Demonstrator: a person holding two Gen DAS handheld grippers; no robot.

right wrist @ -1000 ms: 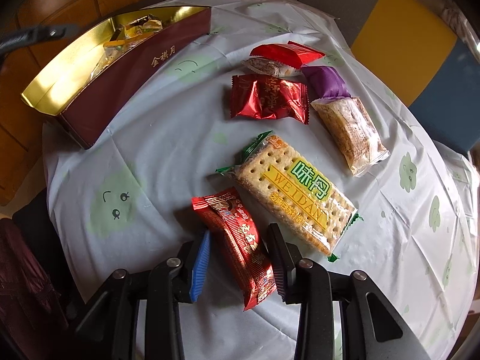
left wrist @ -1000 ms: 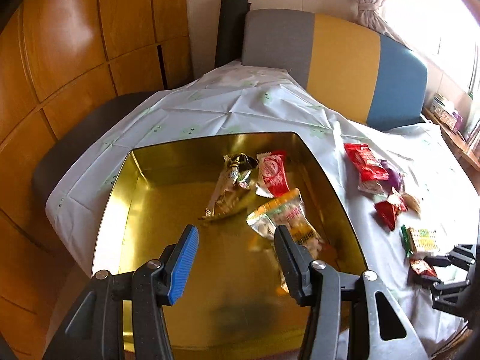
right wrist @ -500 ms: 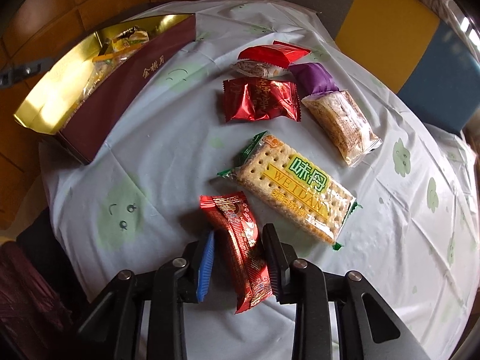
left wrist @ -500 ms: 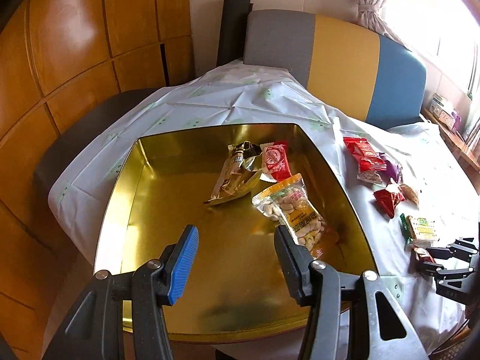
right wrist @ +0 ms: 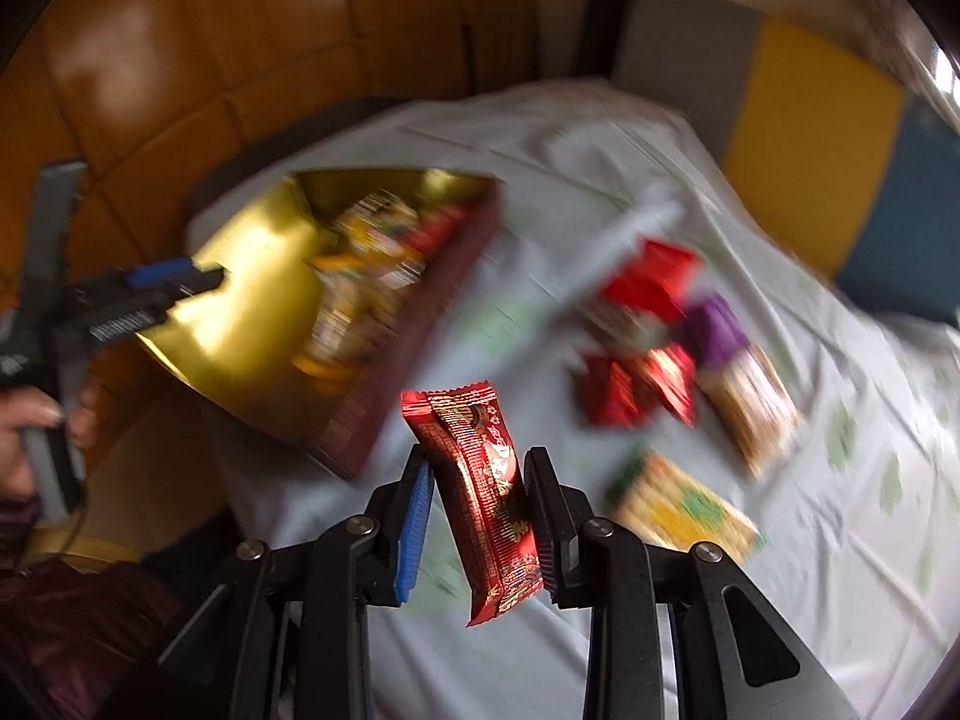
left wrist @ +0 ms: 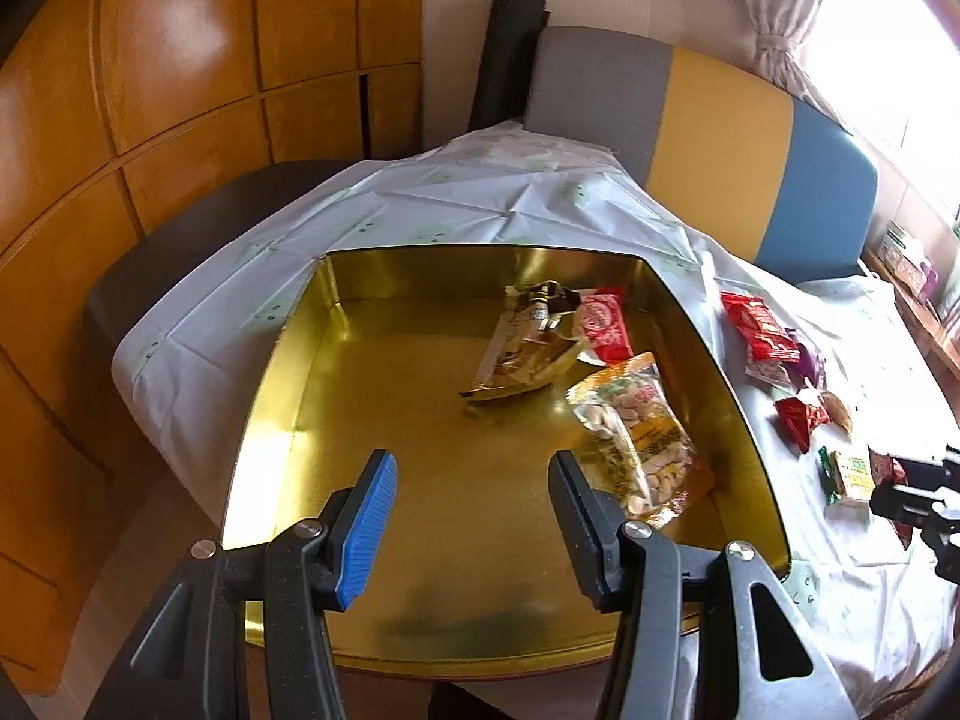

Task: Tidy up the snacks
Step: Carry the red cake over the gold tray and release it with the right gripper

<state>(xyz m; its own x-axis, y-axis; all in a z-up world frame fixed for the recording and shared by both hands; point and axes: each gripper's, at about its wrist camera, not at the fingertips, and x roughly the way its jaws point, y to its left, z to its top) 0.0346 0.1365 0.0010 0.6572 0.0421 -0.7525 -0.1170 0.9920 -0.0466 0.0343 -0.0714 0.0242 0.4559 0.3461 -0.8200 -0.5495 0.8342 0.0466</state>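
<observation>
While the right tool [right wrist: 477, 513] is clenched on a red bar [right wrist: 480, 480], pinching it between both pads with the wrapper standing nearly upright and sticking out above and below the grip, the bar hangs clear above the bench [right wrist: 750, 600]. Much of the right wrist view is blurred, yet the gold box [right wrist: 240, 312] shows at 10 o'clock of the bar, with several packets inside. At 2 o'clock lie loose snacks on the white cloth: red packs [right wrist: 642, 384], a purple pack [right wrist: 714, 324], and a tan cake [right wrist: 756, 402]; a cracker pack [right wrist: 684, 510] lies at 3 o'clock, just beside the tool. The left tool [left wrist: 468, 516] is released, its pads spread wide with nothing between them, hovering over the near part of the box [left wrist: 288, 420]. Inside, a nut bag [left wrist: 636, 438] lies at 1 o'clock of that tool, near the right wall; a brown pouch [left wrist: 522, 354] and a small red pack [left wrist: 606, 330] lie at 12 o'clock, touching each other. A chair [left wrist: 720, 126] striped grey, yellow and blue stands behind the bench.
</observation>
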